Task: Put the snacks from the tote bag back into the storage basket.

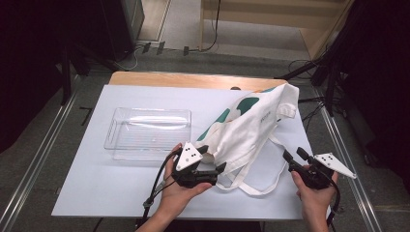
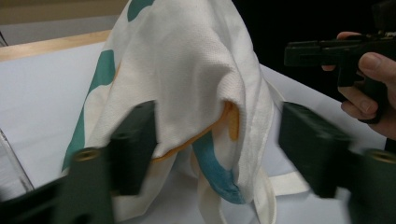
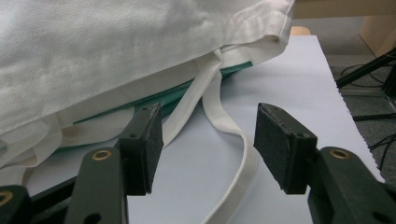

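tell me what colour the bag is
White cloth bag with teal and orange patches, best seen in the left gripper view.

High view: fixed above the near edge, facing forward and down over the whole table (image 1: 96,193); left gripper view: close, low, facing across the bag (image 2: 196,70) toward the right gripper (image 2: 327,51); right gripper view: close, level with the tabletop, sharing that bag (image 3: 116,56) and its strap (image 3: 233,135).

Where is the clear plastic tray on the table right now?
In the high view the clear plastic tray sits on the left half of the white table sheet, just left of the white tote bag and beyond the left gripper.
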{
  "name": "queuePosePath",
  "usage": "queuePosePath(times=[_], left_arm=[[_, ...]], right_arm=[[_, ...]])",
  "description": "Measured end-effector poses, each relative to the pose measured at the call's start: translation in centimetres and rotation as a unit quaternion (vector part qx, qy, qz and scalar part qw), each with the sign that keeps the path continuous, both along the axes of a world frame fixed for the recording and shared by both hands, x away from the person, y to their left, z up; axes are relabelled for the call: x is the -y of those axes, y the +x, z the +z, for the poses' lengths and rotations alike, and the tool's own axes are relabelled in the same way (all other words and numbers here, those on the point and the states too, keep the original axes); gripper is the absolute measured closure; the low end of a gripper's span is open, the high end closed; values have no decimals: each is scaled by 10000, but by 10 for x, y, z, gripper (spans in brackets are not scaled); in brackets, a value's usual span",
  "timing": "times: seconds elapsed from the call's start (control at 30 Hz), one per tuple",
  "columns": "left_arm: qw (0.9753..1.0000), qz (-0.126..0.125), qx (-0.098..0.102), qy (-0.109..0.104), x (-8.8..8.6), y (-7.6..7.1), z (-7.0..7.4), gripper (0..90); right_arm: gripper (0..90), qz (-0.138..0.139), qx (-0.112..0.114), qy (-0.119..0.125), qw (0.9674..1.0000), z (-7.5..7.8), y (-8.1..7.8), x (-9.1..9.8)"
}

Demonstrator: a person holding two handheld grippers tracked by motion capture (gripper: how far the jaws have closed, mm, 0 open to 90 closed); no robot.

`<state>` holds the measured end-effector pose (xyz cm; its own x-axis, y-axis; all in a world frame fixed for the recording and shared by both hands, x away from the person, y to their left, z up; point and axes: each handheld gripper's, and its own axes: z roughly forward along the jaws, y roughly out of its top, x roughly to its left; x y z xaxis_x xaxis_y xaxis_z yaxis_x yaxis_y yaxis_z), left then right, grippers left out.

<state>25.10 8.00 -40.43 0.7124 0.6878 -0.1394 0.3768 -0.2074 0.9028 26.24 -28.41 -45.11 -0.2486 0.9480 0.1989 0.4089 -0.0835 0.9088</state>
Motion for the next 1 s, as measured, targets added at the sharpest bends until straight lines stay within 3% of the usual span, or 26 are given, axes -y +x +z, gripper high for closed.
queuePosePath(times=[0.07,0.13,0.17,0.23,0.53,0.73,1.0], left_arm=[[9997,-86,-205,-69,0,3,-2,610],[9996,-101,-262,-61,0,5,-3,751],[9989,-215,-401,-139,-2,7,-5,809],[9990,-237,-377,-107,-3,7,-5,859],[9981,-308,-490,-213,-12,9,-2,874],[9974,-432,-557,-135,-15,7,-2,877],[9966,-510,-621,-201,-16,10,-5,878]], right_arm=[[437,-23,29,-36,10000,1,2,0],[455,-49,69,-17,10000,3,4,1],[461,-74,94,-2,9999,4,5,2],[472,-127,154,-2,9998,8,9,3],[428,-459,55,-66,9989,19,50,13],[327,-517,-180,139,9984,26,86,18],[281,-886,-561,230,9942,16,133,32]])
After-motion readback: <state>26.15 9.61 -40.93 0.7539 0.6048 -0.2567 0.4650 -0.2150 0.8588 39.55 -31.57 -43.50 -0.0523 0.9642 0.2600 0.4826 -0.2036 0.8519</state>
